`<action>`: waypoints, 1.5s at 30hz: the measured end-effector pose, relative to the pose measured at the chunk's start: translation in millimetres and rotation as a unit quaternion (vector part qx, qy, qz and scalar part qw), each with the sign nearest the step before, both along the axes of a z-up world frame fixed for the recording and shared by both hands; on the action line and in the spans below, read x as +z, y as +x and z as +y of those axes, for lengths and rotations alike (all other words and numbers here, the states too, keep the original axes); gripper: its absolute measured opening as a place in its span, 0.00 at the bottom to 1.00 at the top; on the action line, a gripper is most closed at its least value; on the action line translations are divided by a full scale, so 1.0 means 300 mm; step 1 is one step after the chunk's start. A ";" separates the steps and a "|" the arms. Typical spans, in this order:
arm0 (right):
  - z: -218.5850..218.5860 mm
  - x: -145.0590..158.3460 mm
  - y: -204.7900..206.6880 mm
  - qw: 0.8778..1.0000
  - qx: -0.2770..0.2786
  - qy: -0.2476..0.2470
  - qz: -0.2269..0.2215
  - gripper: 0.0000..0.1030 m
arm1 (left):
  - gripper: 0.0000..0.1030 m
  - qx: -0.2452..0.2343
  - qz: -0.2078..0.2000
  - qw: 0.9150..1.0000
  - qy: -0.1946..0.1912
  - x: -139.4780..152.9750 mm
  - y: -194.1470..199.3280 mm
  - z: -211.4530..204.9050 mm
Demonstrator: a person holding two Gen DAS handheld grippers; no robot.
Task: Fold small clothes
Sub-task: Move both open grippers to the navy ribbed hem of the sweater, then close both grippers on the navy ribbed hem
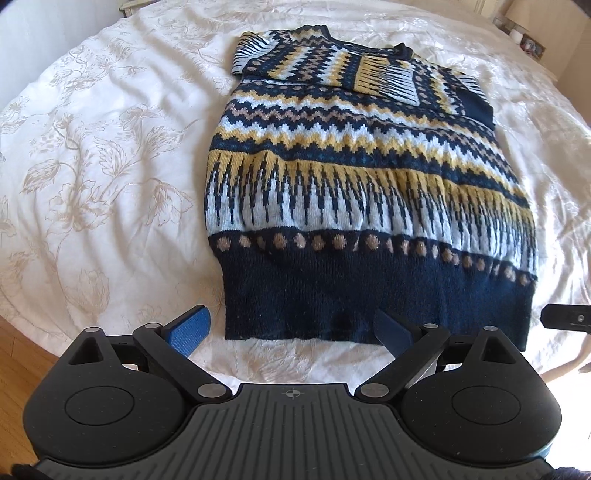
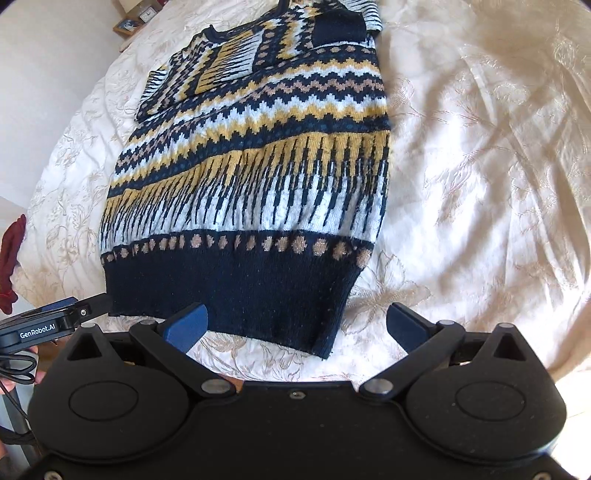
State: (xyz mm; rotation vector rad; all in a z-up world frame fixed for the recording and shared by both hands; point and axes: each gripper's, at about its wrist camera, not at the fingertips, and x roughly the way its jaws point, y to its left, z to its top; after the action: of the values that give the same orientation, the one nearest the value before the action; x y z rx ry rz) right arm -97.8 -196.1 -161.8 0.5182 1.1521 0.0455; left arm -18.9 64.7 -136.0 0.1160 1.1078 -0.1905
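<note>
A knitted sweater point(image 1: 351, 177) in navy, yellow and white patterns lies flat on the bed, its sleeves folded across the chest at the far end and its navy hem nearest me. It also shows in the right wrist view point(image 2: 258, 177). My left gripper point(image 1: 295, 326) is open, its blue pads point(image 1: 190, 326) spread just above the hem's left corner. My right gripper point(image 2: 295, 325) is open over the hem's right corner, and its tip shows at the right edge of the left wrist view point(image 1: 565, 318). The left gripper's body shows in the right wrist view point(image 2: 48, 325).
The sweater rests on a cream floral bedspread point(image 1: 92, 166) that covers the whole bed point(image 2: 480, 166). A bedside shelf with a clock and small items point(image 2: 138, 16) stands at the far side. A dark red cloth point(image 2: 11, 258) lies at the bed's left edge. Wooden floor point(image 1: 14, 369) shows below.
</note>
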 end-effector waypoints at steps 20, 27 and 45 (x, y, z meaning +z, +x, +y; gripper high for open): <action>0.008 -0.081 -0.012 1.000 -0.002 -0.003 -0.022 0.99 | 0.94 -0.056 -0.030 0.998 0.012 -0.106 0.028 0.008; 0.032 -0.139 0.041 1.000 0.008 0.000 -0.008 0.99 | 0.94 -0.064 -0.022 0.998 -0.001 -0.142 0.077 0.009; 0.106 -0.202 0.084 0.996 0.062 -0.068 0.000 1.00 | 1.00 -0.079 0.010 0.997 -0.011 -0.251 0.115 0.009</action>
State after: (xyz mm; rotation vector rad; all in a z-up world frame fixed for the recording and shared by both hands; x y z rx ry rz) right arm -72.5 -164.2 -222.4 0.3248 1.1785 0.0741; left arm 15.6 67.5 -211.3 0.1827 1.1169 -0.3454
